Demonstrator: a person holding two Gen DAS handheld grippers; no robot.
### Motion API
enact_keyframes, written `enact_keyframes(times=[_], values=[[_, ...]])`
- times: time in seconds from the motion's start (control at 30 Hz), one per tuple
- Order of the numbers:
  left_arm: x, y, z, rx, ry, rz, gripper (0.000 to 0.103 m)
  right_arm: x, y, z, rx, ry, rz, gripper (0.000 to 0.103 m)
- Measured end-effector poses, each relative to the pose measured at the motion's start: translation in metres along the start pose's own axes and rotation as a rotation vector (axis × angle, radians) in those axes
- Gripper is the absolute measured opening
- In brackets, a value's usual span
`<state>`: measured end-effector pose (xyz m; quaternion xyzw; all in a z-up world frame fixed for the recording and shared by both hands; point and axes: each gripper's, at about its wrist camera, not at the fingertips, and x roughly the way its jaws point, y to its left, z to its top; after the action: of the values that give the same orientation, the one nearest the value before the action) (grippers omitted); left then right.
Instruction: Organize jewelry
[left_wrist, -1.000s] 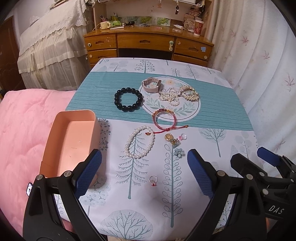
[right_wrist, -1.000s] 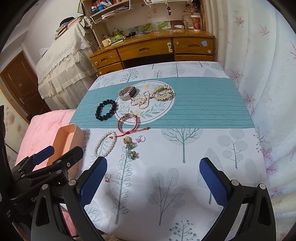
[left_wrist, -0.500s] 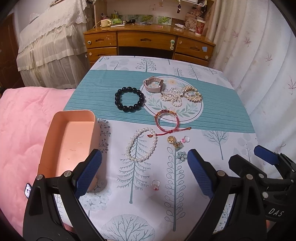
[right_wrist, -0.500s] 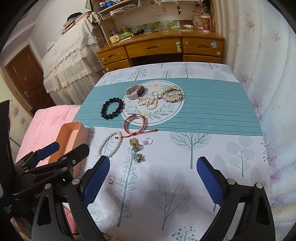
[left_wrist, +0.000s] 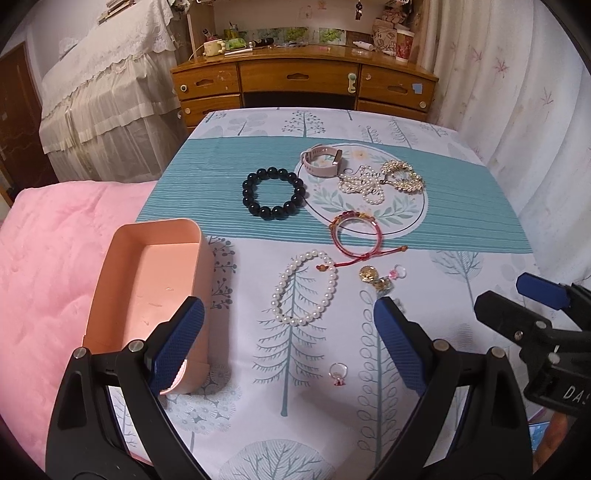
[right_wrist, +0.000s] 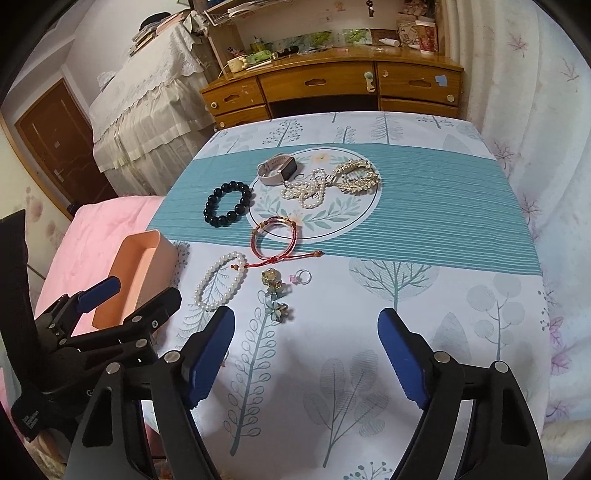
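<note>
Several pieces of jewelry lie loose on the table (left_wrist: 461, 295), and none is in the pink box (left_wrist: 147, 288) yet, which stands at the left edge, partly over the pink blanket (left_wrist: 55, 258). I think the box is the first risk: the left gripper (left_wrist: 288, 343) hovers with its jaws spread and empty, its left finger just above the near end of the box, so a careless push could slide the box off the edge. The right gripper (right_wrist: 306, 354) is closing with nothing between its jaws, above bare cloth near the front edge. Toward the far edge, the pearl necklace (left_wrist: 364, 186) touches the gold chain (left_wrist: 402, 177), next to the watch (left_wrist: 321, 162); lifting one may drag the other. The black bead bracelet (left_wrist: 273, 194) lies apart from them and looks easy to take. The red cord bracelet (left_wrist: 354, 230) has a tail that reaches close to the white pearl bracelet (left_wrist: 304, 288), so it may catch on it. The gold charm (left_wrist: 369, 274), the flower earring (right_wrist: 277, 308) and the clear ring (right_wrist: 303, 276) sit close together in the middle; wide jaws could knock them away. The small ring (left_wrist: 338, 373) near the front edge is the hardest: it may slip from the pads or roll away.
</note>
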<state>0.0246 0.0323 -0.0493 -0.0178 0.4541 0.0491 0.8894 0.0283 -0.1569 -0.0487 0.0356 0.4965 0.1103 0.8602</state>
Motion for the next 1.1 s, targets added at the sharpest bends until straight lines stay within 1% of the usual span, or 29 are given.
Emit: enact_keyframes(times=[0.17,0.4,0.63,0.73,0.83,0.87,0.93,1.0,1.1], values=[[0.007,0.004,-0.003,-0.001,0.008,0.002,0.09,0.011,0.005,0.002,-0.02,0.023,-0.003,0.079],[0.022,0.003,-0.007,0.027,0.041,0.009,0.089,0.021,0.013,0.004,-0.059,0.019,-0.016,0.079],[0.047,-0.001,-0.018,0.062,0.1,0.02,0.089,0.045,-0.004,0.01,-0.031,0.075,0.001,0.064],[0.057,-0.001,-0.021,0.066,0.129,0.005,0.087,0.059,-0.015,0.013,-0.008,0.104,0.015,0.062],[0.066,-0.002,-0.023,0.077,0.158,-0.027,0.078,0.072,-0.024,0.014,0.011,0.134,0.04,0.055],[0.069,-0.002,-0.023,0.082,0.166,-0.038,0.074,0.074,-0.025,0.014,0.011,0.14,0.048,0.054],[0.072,-0.001,-0.023,0.091,0.172,-0.053,0.07,0.081,-0.026,0.014,0.002,0.157,0.071,0.053],[0.073,0.0,-0.021,0.102,0.167,-0.05,0.064,0.089,-0.021,0.014,-0.026,0.172,0.092,0.05],[0.074,0.004,-0.017,0.11,0.163,-0.049,0.06,0.097,-0.005,0.011,-0.088,0.19,0.119,0.048]])
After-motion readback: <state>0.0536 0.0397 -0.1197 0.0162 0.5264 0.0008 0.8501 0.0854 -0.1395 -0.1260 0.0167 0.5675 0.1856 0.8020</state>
